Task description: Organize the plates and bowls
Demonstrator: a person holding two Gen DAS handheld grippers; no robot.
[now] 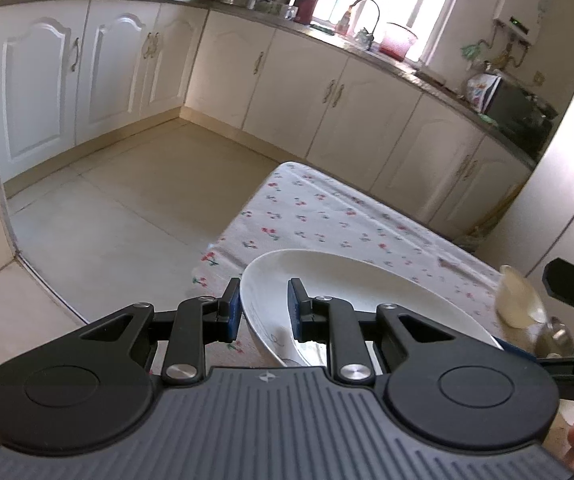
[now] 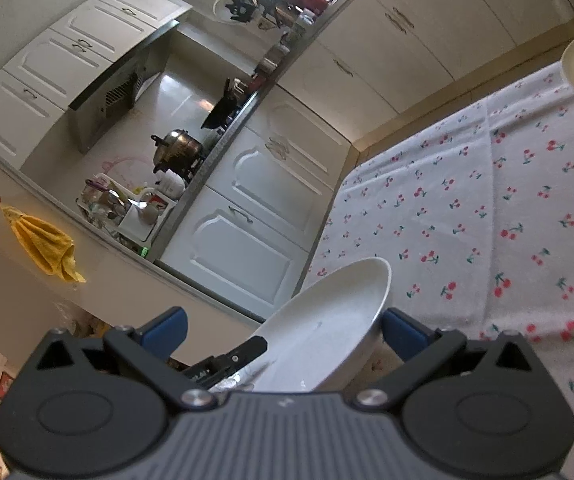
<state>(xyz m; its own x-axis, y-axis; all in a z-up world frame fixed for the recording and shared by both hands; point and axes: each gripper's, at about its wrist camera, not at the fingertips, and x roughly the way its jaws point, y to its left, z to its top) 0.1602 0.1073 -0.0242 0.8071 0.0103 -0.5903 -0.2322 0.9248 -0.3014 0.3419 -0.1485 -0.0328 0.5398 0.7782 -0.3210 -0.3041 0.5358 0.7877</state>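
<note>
The left tool [image 1: 265, 308] is pinching the white plate's [image 1: 327, 276] rim while the right tool [image 2: 283, 332] is gaping wide around it, so lowering level onto the tabletop [image 1: 327, 208] at twelve o'clock seems wise.

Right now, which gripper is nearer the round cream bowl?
Right. The right gripper is near the round cream bowl; the left gripper grips the far rim of the round white plate.

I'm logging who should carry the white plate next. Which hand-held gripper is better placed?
Left. The left hand-held gripper already straddles the white plate's rim, one pad on each face. The right hand-held gripper is wide open around it.
</note>
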